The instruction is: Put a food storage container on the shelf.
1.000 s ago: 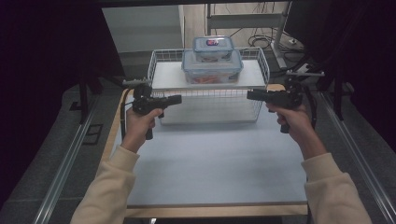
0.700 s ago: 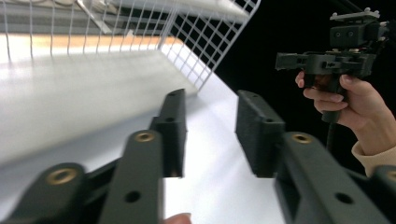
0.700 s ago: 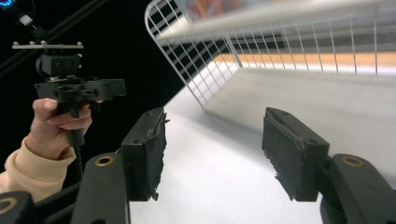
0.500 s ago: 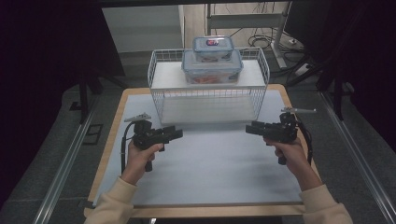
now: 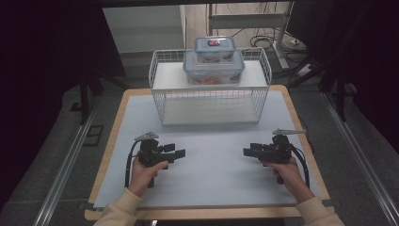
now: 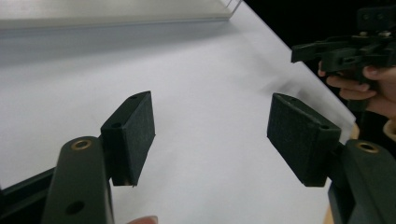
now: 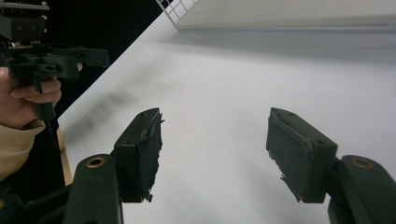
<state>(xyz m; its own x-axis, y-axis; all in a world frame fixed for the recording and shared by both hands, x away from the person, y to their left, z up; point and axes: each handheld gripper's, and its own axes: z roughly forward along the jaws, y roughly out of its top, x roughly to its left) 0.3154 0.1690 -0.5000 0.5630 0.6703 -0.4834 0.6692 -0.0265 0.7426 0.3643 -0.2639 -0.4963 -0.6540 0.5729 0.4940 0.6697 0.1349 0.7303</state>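
Grippers low over the mat, tips turned toward each other: that is how you hold them now. Your left gripper [image 5: 180,153] hangs above the near left part of the white mat [image 5: 211,141], and your right gripper [image 5: 248,151] mirrors it on the near right, with a wide stretch of bare mat between them. Both are empty. In the left gripper view the two black pads [image 6: 135,133] stand well apart with only mat behind them, and those jaws have just been opening with nothing between them. The right gripper view shows the same: pads [image 7: 299,151] spread wide, having just opened a little further, nothing caught.

You seem to be holding them this way as a ready stance, level and symmetrical, so either hand can go forward without crossing the other.

What you would reach for sits well apart from both hands, at the far end of the table. A white wire basket [image 5: 157,77] stands there, bearing a flat white shelf on top. On that shelf rests a large lidded box [image 5: 214,75], and a smaller lidded box [image 5: 215,46] is stacked squarely on its lid. Stacked so high and so far back, they likely call for both grippers, one at each end.
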